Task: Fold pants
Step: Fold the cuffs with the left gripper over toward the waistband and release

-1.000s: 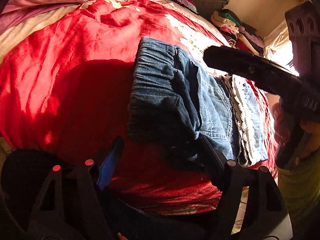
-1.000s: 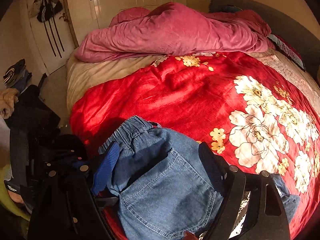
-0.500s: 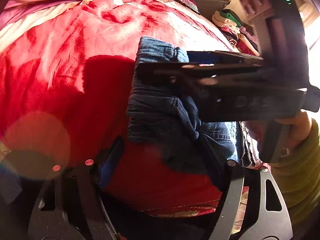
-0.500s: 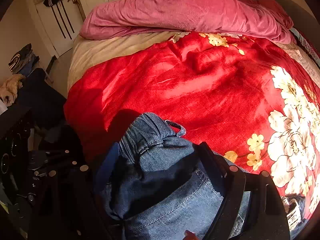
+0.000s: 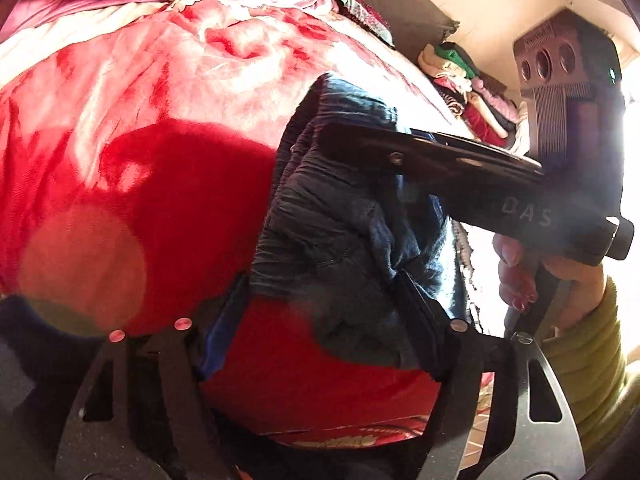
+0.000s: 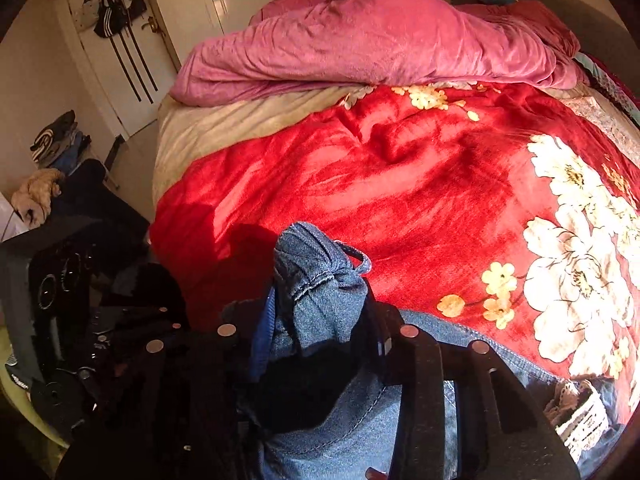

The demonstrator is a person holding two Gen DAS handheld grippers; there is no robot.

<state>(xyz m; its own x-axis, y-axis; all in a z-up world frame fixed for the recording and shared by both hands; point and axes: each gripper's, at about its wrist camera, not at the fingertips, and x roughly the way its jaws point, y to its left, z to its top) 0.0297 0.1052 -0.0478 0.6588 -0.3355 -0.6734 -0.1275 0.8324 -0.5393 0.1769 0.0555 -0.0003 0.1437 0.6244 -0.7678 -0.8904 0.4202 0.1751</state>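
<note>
Landmark: red plush blanket with cream flowers (image 6: 400,184), spread over the bed.
Pants: blue denim pants with gathered elastic waistband (image 6: 320,276), lying on the blanket's near edge, waistband bunched upward.
Right gripper (image 6: 320,320): jaws just drawn inward, now clamped on the bunched waistband.
Left gripper (image 5: 320,320): jaws apart, straddling a dark fold of the pants at the blanket's near edge, pads not pressing.
Beyond the blanket: rumpled pink duvet (image 6: 380,40) at its far side.
</note>
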